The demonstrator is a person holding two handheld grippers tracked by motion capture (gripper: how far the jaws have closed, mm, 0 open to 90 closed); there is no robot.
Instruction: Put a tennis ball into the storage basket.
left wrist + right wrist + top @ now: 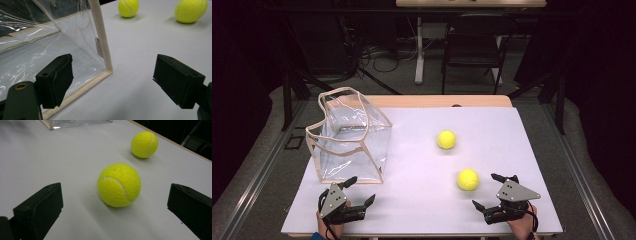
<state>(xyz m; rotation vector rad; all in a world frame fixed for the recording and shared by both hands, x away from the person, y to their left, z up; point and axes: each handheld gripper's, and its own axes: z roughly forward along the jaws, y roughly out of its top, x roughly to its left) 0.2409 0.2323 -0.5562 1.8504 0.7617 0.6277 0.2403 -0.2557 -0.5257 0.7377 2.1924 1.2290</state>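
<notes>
Two yellow tennis balls lie on the white table top: the near ball [468,179] [119,185] and the far ball [446,139] [144,144]. A clear plastic bag with beige trim [348,137] [62,42] stands open at the left. My right gripper [489,191] [115,212] is open, its jaws wide, a short way behind the near ball and aimed at it. My left gripper [360,189] [112,82] is open too, just in front of the bag's near corner, with nothing between its jaws. Both balls [128,7] [191,10] show beyond it.
The white table top [422,210] ends close behind both hands. A wooden strip [442,101] runs along the far edge. A dark chair [474,45] and a white table leg [418,50] stand on the floor beyond, with cables around.
</notes>
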